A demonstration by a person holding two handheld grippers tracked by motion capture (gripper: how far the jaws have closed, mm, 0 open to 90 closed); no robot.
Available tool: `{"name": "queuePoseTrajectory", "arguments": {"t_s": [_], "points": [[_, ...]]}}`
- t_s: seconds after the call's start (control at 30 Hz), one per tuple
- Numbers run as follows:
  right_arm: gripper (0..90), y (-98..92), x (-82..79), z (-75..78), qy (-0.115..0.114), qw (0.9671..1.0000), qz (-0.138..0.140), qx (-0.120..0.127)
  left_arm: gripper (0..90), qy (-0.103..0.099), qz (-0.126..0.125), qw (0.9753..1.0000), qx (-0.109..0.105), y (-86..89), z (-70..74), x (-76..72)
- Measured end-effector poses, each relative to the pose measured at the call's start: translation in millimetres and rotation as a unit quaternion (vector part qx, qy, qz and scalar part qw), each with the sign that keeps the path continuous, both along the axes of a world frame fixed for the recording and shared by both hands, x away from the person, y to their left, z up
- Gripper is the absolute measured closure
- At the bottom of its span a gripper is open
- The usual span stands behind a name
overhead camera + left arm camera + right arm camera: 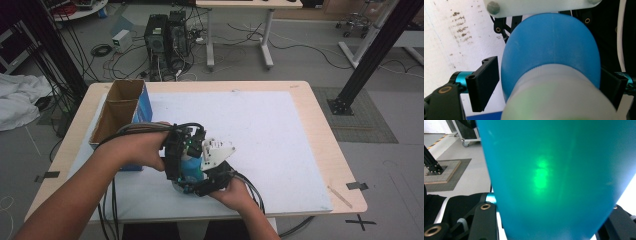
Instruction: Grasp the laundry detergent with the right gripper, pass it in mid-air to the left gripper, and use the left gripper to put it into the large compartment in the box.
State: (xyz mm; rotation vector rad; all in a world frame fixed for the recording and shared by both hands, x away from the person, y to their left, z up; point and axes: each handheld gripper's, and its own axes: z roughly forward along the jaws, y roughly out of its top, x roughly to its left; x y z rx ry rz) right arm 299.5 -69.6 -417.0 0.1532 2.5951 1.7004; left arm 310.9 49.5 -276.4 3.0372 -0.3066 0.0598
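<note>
1. Where the two grippers meet near the front middle of the white-covered wooden table (pixel 280 130), a blue plastic bottle with a pale, translucent cap end (pixel 191 166) sits between them, lifted or resting just above the mat; which, I cannot tell.
2. In the left gripper view, the left gripper (pixel 549 82) has its black jaws on either flank of the bottle, the cap end pointing back at the camera; they look clenched on it.
3. In the right gripper view, the right gripper (pixel 554 220) straddles the blue body, whose long axis runs up away from its jaws; whether they press it is not shown.
4. Both hands are equally near.
5. An open brown cardboard box with a blue side (pixel 120 112) stands just left; open mat lies to the right and beyond.
</note>
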Motion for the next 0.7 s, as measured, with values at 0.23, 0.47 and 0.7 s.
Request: {"name": "queuePoseTrajectory", "arguments": {"t_s": [0.23,0.47,0.7], "points": [[44.2,1.0,-1.2,0.1,0.000,1.0000,-0.001,0.000,20.1,-0.003,-0.007,1.0000,0.002,-0.8,0.7,-2.0],[44.3,1.5,-0.8,0.2,0.000,1.0000,0.000,-0.001,22.2,-0.004,-0.008,1.0000,0.002,-1.0,1.7,-3.3],[44.2,2.4,-1.0,0.0,0.002,1.0000,0.000,0.000,27.0,-0.001,-0.006,1.0000,0.005,-0.2,1.9,-2.6]]}}
